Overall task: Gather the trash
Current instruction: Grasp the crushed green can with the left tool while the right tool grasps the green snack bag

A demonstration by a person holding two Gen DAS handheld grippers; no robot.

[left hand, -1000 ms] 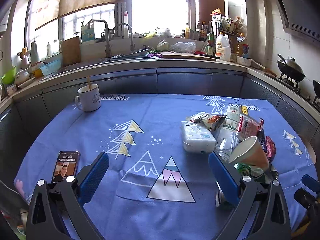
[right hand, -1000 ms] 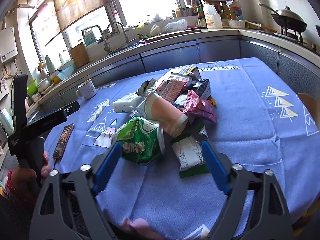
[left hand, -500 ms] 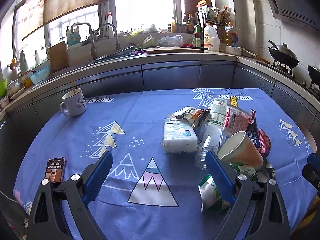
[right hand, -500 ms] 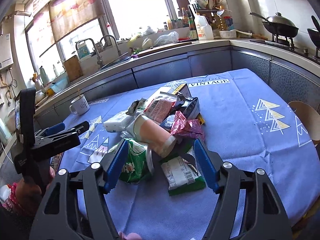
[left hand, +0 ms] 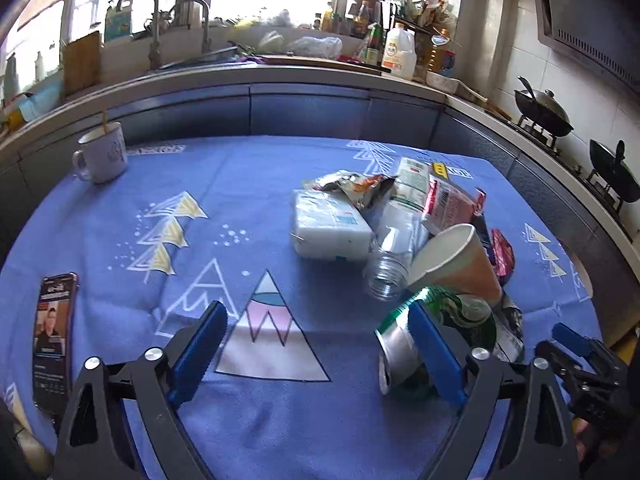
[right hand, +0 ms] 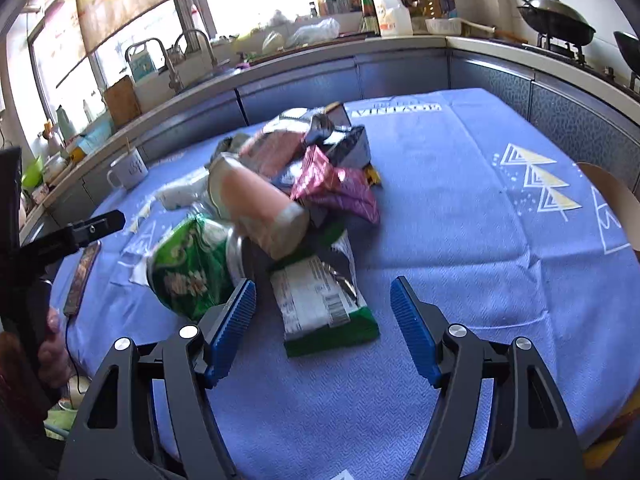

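A pile of trash is sitting on a counter (left hand: 260, 200) draped in a blue cloth, in a kitchen lit from the window behind. The left claw (left hand: 316, 356) is hanging over bare cloth with its jaws closing, nothing between them, its right pad just beside a crushed green can (left hand: 404, 344) lying on its side at the near edge of the pile. The right claw (right hand: 322, 326) is standing with jaws apart, empty, the near end of a flat green-and-white wrapper (right hand: 320, 304) lying on the cloth between its blue pads.

Behind the can, a paper cup (left hand: 452, 260) is lying tipped over against a clear plastic bottle (left hand: 394, 246), a white tissue pack (left hand: 328, 228) and several crumpled snack bags (right hand: 336, 184). A white mug (left hand: 102, 156) and a phone (left hand: 54, 328) are lying well apart from the pile and look like keepers, not trash.

Everything here appears light. The wrapper is probably thin, limp and slippery, so pinching its raised crinkled edge seems wiser than pressing down on the flat face. The can is likely stiff enough to be squeezed across its dented middle, though it may roll. The cup would crush easily and is best taken gently at the rim. Disturbing the can could be enough to shift the cup leaning above it.
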